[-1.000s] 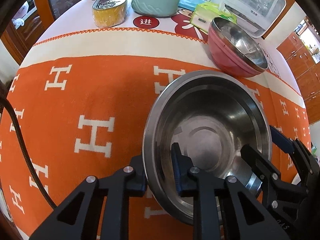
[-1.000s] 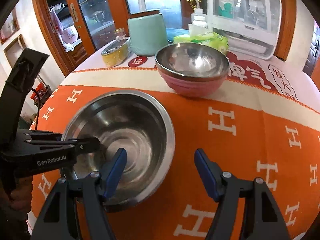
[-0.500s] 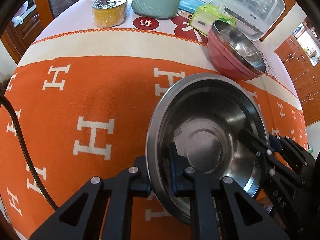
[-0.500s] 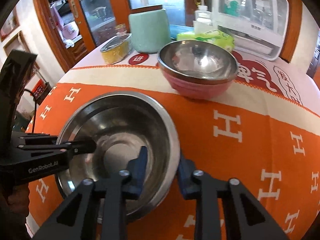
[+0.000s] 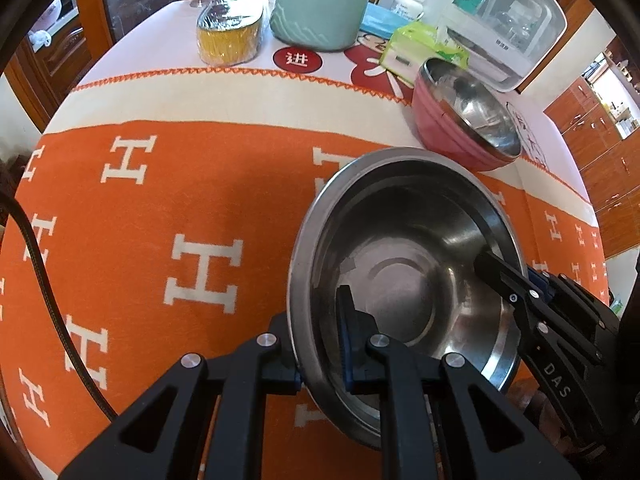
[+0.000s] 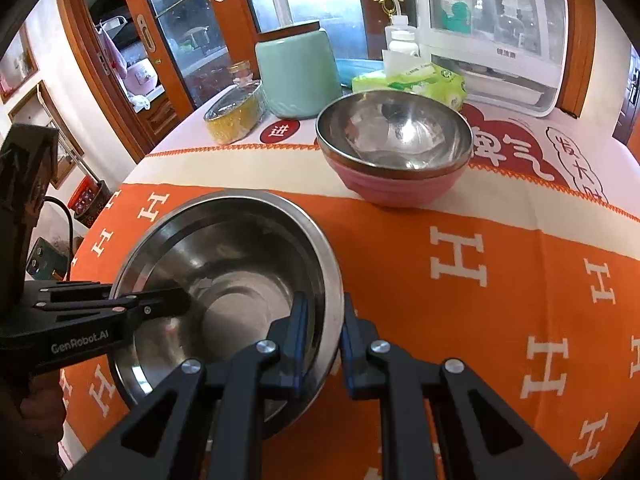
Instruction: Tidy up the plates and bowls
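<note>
The left gripper pinches the near rim of the large steel bowl, 1 finger inside the bowl and 1 outside against the wall. The right gripper grips the opposite side of the same rim in the same way; its jaws have just been closing, and the rim now sits clamped between the blue pads. In the left wrist view the right gripper reaches in from the right edge, its tip over the bowl's inner wall. In the right wrist view the left gripper comes in from the left, and its finger lies across the bowl's inside.

The bowl sits on the orange tablecloth printed with white H letters. Beyond both grippers, past the steel bowl, stands the pink bowl with a steel bowl nested in it. Farther off are a pale green canister, a yellow tin, a green tissue pack and a white appliance.
</note>
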### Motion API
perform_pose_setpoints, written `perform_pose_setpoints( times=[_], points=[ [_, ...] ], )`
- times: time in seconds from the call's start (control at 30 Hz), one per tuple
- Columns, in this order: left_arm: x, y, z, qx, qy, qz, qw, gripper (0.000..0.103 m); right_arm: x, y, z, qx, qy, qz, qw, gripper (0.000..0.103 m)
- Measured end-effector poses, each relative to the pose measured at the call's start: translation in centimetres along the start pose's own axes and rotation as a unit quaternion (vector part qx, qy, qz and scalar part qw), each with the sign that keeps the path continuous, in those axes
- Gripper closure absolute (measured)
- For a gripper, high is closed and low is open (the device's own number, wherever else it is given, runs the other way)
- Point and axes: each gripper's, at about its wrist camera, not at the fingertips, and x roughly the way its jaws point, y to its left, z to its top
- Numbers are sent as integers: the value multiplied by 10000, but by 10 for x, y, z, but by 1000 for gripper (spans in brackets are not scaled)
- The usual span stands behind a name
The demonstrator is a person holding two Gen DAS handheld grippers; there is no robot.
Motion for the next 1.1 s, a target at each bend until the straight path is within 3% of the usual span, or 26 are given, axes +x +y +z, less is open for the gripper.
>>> perform_pose_setpoints(
  times=[0.57,1.1],
  points=[
    [-64,-11,-20,159,-465,-152,9987,92,-56,5,5,180,-643,195,9976,91],
    [-148,-39,-65,481,-1015,-165,9935,92,-162,23,-16,-28,-1560,205,9875,91]
  ],
)
